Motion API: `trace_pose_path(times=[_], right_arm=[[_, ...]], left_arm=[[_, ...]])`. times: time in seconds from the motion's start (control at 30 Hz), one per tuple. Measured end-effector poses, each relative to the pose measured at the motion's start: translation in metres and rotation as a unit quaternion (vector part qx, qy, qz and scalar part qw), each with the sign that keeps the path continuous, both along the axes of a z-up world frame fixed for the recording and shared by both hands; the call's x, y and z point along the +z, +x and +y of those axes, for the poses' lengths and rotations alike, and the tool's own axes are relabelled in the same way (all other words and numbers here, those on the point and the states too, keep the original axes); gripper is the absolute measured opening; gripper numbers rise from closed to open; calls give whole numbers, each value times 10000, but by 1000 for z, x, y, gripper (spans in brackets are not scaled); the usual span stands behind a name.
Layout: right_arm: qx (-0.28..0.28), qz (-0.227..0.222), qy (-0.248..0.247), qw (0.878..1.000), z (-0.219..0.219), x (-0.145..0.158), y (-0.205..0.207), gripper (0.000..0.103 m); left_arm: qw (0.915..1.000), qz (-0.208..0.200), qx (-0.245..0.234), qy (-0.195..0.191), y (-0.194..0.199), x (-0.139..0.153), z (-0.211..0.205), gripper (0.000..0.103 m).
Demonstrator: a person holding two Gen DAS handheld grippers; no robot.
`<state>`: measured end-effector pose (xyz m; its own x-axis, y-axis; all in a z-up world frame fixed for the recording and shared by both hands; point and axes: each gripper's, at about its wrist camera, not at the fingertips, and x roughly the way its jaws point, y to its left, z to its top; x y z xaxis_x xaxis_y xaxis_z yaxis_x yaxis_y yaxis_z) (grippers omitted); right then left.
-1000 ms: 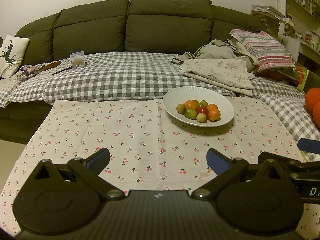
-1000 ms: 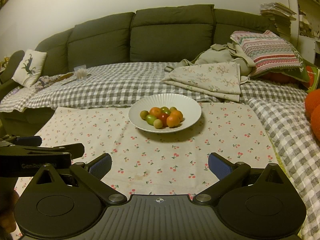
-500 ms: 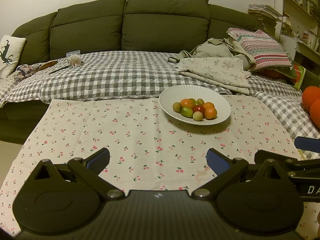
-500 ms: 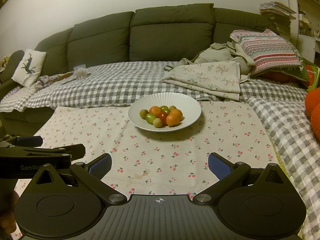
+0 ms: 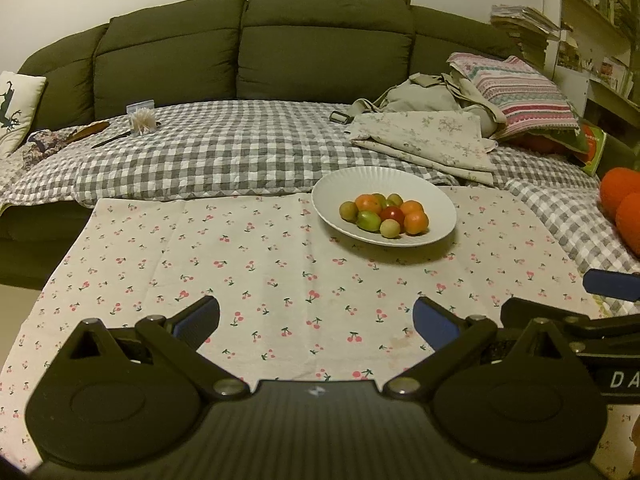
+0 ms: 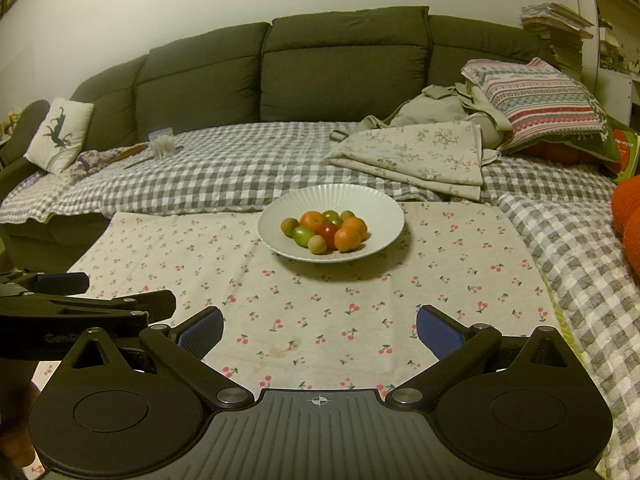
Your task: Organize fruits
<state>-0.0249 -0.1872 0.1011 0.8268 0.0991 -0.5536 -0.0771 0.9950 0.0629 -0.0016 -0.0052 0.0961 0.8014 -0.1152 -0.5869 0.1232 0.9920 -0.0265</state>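
A white ribbed plate point(image 5: 442, 208) point(image 6: 384, 216) stands on the cherry-print cloth point(image 5: 240, 264) point(image 6: 360, 300). It holds a pile of small fruits point(image 5: 386, 212) point(image 6: 326, 230): orange, green, olive and one red. My left gripper point(image 5: 316, 320) is open and empty, low over the cloth, well short of the plate. My right gripper point(image 6: 320, 330) is open and empty, also short of the plate. The right gripper shows at the right edge of the left wrist view point(image 5: 600, 300), and the left gripper at the left edge of the right wrist view point(image 6: 72, 300).
Behind the cloth a grey checked blanket point(image 5: 240, 152) covers a dark green sofa point(image 5: 320, 48). Folded floral fabric point(image 5: 424, 140), a bag and a striped pillow point(image 5: 516, 92) lie at back right. Orange round cushions point(image 5: 620, 200) sit at far right. A shelf of books point(image 5: 592, 8) stands behind.
Both views have crept slightly closer to the plate, and the left view has shifted a little. Both grippers stay open and empty.
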Motion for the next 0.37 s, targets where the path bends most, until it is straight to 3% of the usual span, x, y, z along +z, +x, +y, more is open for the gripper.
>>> trace_pose_path(times=[0.37], right_arm=[[-7,3,3,10000,0,0,0,103]], left_arm=[[10000,10,-2,5,1,0,0,102]])
